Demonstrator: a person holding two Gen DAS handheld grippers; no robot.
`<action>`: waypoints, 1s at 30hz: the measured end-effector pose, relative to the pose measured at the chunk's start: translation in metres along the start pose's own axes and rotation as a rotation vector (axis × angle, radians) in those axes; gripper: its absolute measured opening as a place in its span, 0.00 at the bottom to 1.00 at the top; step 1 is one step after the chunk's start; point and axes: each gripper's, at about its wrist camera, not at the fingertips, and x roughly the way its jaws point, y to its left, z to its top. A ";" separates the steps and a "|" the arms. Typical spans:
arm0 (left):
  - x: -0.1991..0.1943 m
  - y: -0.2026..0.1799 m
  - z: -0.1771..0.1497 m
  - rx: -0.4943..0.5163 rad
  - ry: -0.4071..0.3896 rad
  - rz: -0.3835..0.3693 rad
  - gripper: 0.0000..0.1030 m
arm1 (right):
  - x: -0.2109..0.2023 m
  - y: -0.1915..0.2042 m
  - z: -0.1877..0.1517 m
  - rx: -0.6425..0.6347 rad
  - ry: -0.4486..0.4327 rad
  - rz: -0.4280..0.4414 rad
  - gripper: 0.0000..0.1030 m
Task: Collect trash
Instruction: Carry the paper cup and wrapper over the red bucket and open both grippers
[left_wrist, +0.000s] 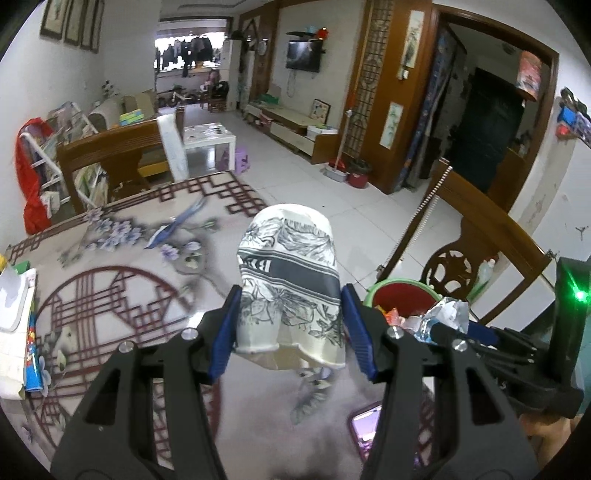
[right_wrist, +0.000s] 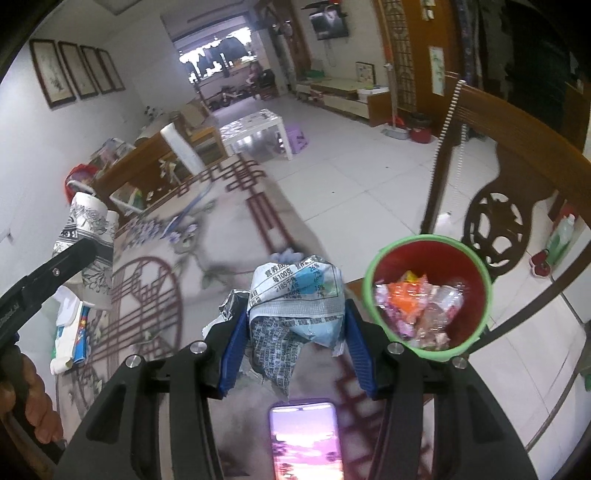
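Glossy patterned covering spreads over the table (right_wrist: 147, 295), the largest surface in view. Beyond its edge stands a red bin (right_wrist: 428, 291) with a green rim, partly filled with wrappers. The left gripper (left_wrist: 291, 328) clamps a crushed paper cup (left_wrist: 291, 273) printed with grey flowers above the tabletop. The right gripper (right_wrist: 295, 350) pinches a crumpled silver-blue snack wrapper (right_wrist: 295, 302) just left of the bin. A lit phone (right_wrist: 304, 439) lies below it.

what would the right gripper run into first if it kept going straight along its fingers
Probably the patterned tabletop just beyond the crumpled wrapper that the right gripper holds. The red bin with the green rim sits off to the right of that line, not on it. Depth is hard to judge through the fisheye.
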 end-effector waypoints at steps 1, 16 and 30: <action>0.001 -0.006 0.001 0.004 0.000 -0.004 0.50 | -0.001 -0.005 0.001 0.005 0.000 -0.003 0.47; 0.045 -0.092 0.012 0.045 0.033 -0.061 0.51 | -0.014 -0.093 0.022 0.050 -0.017 -0.040 0.47; 0.108 -0.166 0.016 0.082 0.116 -0.159 0.51 | -0.010 -0.182 0.029 0.136 0.016 -0.109 0.47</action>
